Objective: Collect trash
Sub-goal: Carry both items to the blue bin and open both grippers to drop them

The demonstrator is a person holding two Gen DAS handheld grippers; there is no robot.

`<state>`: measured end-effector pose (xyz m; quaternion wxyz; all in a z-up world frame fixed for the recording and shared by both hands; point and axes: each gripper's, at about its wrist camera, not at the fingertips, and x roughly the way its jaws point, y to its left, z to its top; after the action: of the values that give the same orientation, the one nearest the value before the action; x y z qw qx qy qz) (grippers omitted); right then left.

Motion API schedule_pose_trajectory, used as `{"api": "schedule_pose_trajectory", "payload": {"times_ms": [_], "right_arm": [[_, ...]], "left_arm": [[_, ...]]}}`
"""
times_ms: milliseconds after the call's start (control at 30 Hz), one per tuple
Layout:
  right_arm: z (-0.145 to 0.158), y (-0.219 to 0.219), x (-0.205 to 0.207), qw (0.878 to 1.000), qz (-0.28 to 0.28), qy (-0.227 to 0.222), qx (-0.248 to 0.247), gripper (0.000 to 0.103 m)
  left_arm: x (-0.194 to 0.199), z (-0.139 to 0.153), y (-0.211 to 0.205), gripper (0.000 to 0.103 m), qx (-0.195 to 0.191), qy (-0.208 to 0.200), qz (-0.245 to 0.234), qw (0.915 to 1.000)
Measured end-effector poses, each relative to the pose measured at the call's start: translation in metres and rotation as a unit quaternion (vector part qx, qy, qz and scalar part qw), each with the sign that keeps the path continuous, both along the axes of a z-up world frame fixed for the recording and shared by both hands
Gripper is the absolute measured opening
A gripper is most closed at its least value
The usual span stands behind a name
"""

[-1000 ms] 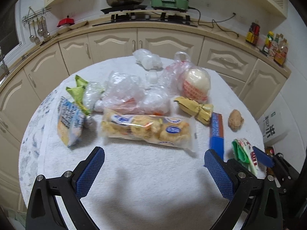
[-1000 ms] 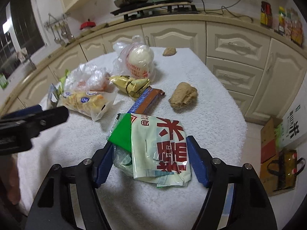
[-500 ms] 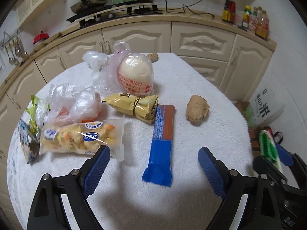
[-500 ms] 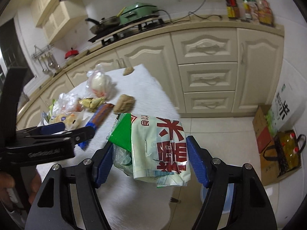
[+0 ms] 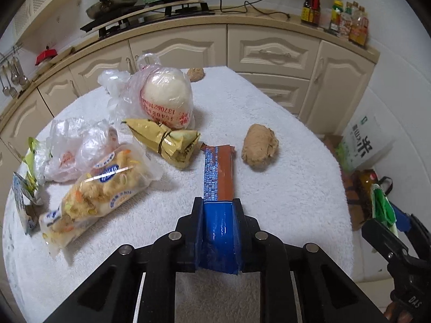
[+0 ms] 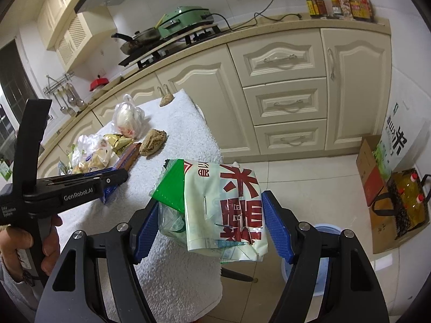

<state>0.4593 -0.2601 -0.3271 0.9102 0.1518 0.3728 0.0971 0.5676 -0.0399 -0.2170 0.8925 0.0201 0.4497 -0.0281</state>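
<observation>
A long blue and brown wrapper lies on the white towel-covered table. My left gripper has its jaws closing on the wrapper's near blue end, and the pads press it from both sides. In the right wrist view the same gripper sits at the left, held by a hand. My right gripper is shut on a crumpled white and green bag with red characters. It holds the bag past the table's corner, above the floor.
On the table lie a brown lump, a gold packet, a bagged white bun and a clear snack bag. A blue-rimmed bin stands on the floor under the right gripper. Boxes and oil bottles crowd the right wall.
My left gripper swung right and down to the blue wrapper and closed on its near end. My right gripper carried its bag from over the table out past the edge.
</observation>
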Motion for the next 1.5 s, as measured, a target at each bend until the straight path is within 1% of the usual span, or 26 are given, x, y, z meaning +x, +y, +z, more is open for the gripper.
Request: {"api": "schedule_pose_trajectory", "payload": {"times_ms": [67,200,300,367,467,500,567,600,633,733,767,800,833,867,933,967,1000,1033,1100,1133,1167,1200,1300,1367,1433,1500], "right_arm": [[0.0,-0.002,-0.003,1.0,0.0,-0.002,0.002,0.073],[0.0,-0.007,-0.011,1.0,-0.006,-0.003,0.005,0.073],[0.001,-0.016,-0.019,1.0,-0.016,-0.008,0.007,0.073],[0.002,-0.027,-0.024,1.0,-0.028,-0.011,0.006,0.073],[-0.006,-0.051,-0.032,0.998,-0.058,-0.005,0.001,0.073],[-0.014,-0.062,-0.034,0.997,-0.072,0.004,-0.005,0.073],[-0.03,-0.08,-0.036,0.995,-0.093,0.021,-0.009,0.073],[-0.046,-0.092,-0.037,0.994,-0.106,0.038,-0.011,0.073],[-0.06,-0.102,-0.036,0.992,-0.117,0.053,-0.013,0.073],[-0.122,-0.131,-0.032,0.983,-0.144,0.114,-0.017,0.073],[-0.136,-0.135,-0.031,0.981,-0.148,0.125,-0.015,0.073],[-0.158,-0.142,-0.029,0.978,-0.152,0.141,-0.014,0.073],[-0.179,-0.149,-0.026,0.974,-0.158,0.16,-0.014,0.073],[-0.193,-0.153,-0.023,0.972,-0.162,0.169,-0.012,0.073],[-0.22,-0.164,-0.015,0.968,-0.172,0.184,-0.009,0.073],[-0.232,-0.169,-0.011,0.966,-0.177,0.188,-0.008,0.073],[-0.243,-0.174,-0.007,0.965,-0.179,0.191,-0.007,0.075],[-0.25,-0.178,-0.002,0.963,-0.182,0.2,-0.011,0.075],[-0.268,-0.185,0.0,0.957,-0.192,0.216,-0.02,0.078],[-0.272,-0.188,0.001,0.957,-0.192,0.216,-0.015,0.078],[-0.276,-0.189,-0.001,0.956,-0.194,0.219,-0.013,0.081],[-0.278,-0.19,-0.003,0.955,-0.197,0.223,-0.018,0.087],[-0.278,-0.19,-0.011,0.953,-0.2,0.228,-0.02,0.089],[-0.274,-0.19,-0.016,0.952,-0.205,0.226,-0.018,0.089],[-0.267,-0.191,-0.023,0.951,-0.213,0.223,-0.02,0.09],[-0.262,-0.191,-0.027,0.951,-0.217,0.221,-0.02,0.095]], "left_arm": [[-0.009,-0.002,0.003,0.015,-0.014,-0.006,0.003,0.9999],[-0.033,0.01,0.001,0.015,-0.025,-0.024,0.004,0.9994],[-0.054,0.025,-0.012,0.015,-0.016,-0.052,0.006,0.9985],[-0.066,0.035,-0.031,0.015,-0.016,-0.064,-0.015,0.9977],[-0.082,0.038,-0.072,0.015,-0.016,-0.066,-0.069,0.9953],[-0.085,0.035,-0.092,0.015,-0.015,-0.063,-0.094,0.9935],[-0.085,0.023,-0.119,0.015,-0.013,-0.047,-0.123,0.9912],[-0.081,0.019,-0.128,0.015,-0.013,-0.041,-0.132,0.9903],[-0.077,0.006,-0.142,0.015,-0.015,-0.029,-0.146,0.9887],[-0.055,-0.04,-0.177,0.015,-0.024,0.023,-0.175,0.984],[-0.047,-0.062,-0.19,0.015,-0.028,0.043,-0.182,0.9819],[-0.04,-0.074,-0.196,0.015,-0.028,0.056,-0.188,0.9802],[-0.032,-0.097,-0.208,0.015,-0.028,0.08,-0.196,0.9769],[-0.024,-0.116,-0.217,0.015,-0.03,0.098,-0.201,0.9742],[-0.011,-0.147,-0.232,0.015,-0.006,0.111,-0.208,0.9717],[-0.004,-0.163,-0.24,0.015,-0.005,0.124,-0.217,0.9683],[0.001,-0.172,-0.243,0.015,-0.009,0.135,-0.221,0.9659],[0.009,-0.187,-0.248,0.015,-0.017,0.153,-0.22,0.9634],[0.025,-0.206,-0.254,0.015,-0.004,0.163,-0.22,0.9617],[0.037,-0.216,-0.256,0.015,0.006,0.165,-0.223,0.9608],[0.041,-0.225,-0.259,0.015,0.008,0.17,-0.225,0.9594],[0.055,-0.231,-0.265,0.015,0.009,0.178,-0.224,0.958],[0.083,-0.253,-0.279,0.015,0.017,0.194,-0.221,0.9557],[0.091,-0.265,-0.287,0.015,0.013,0.207,-0.226,0.9518],[0.096,-0.273,-0.295,0.015,0.017,0.211,-0.228,0.9504],[0.093,-0.273,-0.299,0.016,0.02,0.21,-0.232,0.9494]]}}
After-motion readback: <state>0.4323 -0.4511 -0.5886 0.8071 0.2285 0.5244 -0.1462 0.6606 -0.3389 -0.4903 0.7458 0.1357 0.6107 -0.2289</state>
